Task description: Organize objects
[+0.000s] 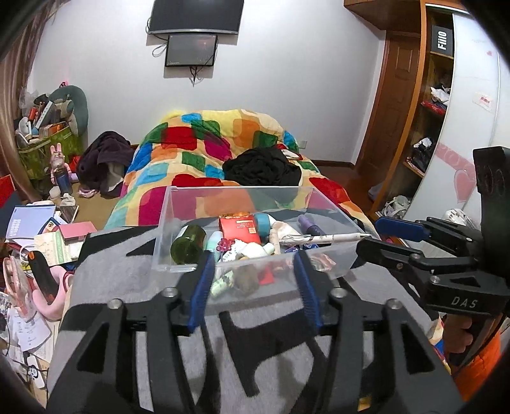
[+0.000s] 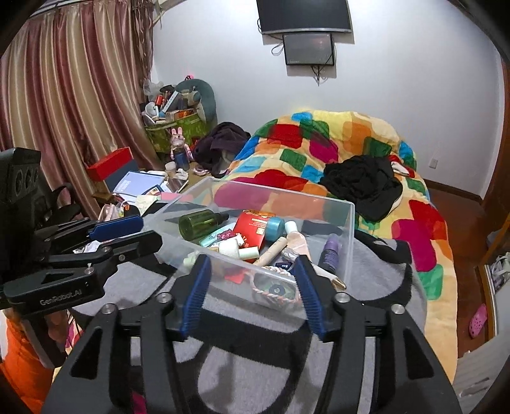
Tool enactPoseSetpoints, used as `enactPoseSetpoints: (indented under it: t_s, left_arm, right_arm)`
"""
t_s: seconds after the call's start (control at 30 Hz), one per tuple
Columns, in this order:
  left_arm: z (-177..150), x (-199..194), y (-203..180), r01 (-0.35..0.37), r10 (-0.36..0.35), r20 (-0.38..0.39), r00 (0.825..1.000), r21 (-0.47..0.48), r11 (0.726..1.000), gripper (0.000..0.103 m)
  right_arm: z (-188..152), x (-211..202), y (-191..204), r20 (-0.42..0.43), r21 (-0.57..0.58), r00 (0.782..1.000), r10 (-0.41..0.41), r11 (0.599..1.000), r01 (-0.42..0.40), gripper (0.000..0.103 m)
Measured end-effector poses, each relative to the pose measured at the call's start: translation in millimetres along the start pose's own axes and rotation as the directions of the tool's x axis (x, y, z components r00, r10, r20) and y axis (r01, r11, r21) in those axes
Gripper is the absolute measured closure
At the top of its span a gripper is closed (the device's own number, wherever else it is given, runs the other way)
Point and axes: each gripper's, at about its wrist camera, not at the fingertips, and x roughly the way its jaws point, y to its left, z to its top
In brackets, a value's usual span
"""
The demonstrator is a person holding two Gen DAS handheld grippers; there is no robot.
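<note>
A clear plastic box stands on a grey and black blanket on the bed. It holds a green bottle, a red carton, a purple bottle, a white pen and several small tubes. My left gripper is open, its blue pads just short of the box's near wall, with nothing pinched. My right gripper is open too, at the near wall of the box, by a braided bracelet. Each gripper shows in the other's view: right gripper, left gripper.
A colourful patchwork quilt with black clothing lies behind the box. A desk piled with books and papers is to the left, below striped curtains. A wooden wardrobe stands to the right. Screens hang on the wall.
</note>
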Motion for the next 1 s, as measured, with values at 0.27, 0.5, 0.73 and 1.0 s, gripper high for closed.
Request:
enactPoseSetpoints:
  t_s: [0.27,0.5,0.73,1.0]
  left_arm:
    - [-16,-11,-2,-0.013,0.013,0.026,1.0,-0.008,1.0,0.026]
    - [-26,-9,-4,-0.027,0.028,0.021,0.999,-0.018,0.999,0.016]
    - [-32,-3,-3,-0.032,0.032,0.002,0.999,-0.025,0.999,0.015]
    - [-32,-2,-4,-0.033,0.033,0.001,0.999,-0.026,0.999,0.015]
  right_arm:
    - [-16,-7,2,0.025,0.003,0.999,-0.026,1.0,0.026,0.029]
    - [-26,-3,0,0.011,0.021,0.999,-0.034,0.999,0.034,0.023]
    - [-31,-4,-2,0.009,0.035,0.999,-0.032,0.999,0.032,0.023]
    - [-31,-5,-1,0.012,0.035,1.0,-0.027,0.999,0.026,0.023]
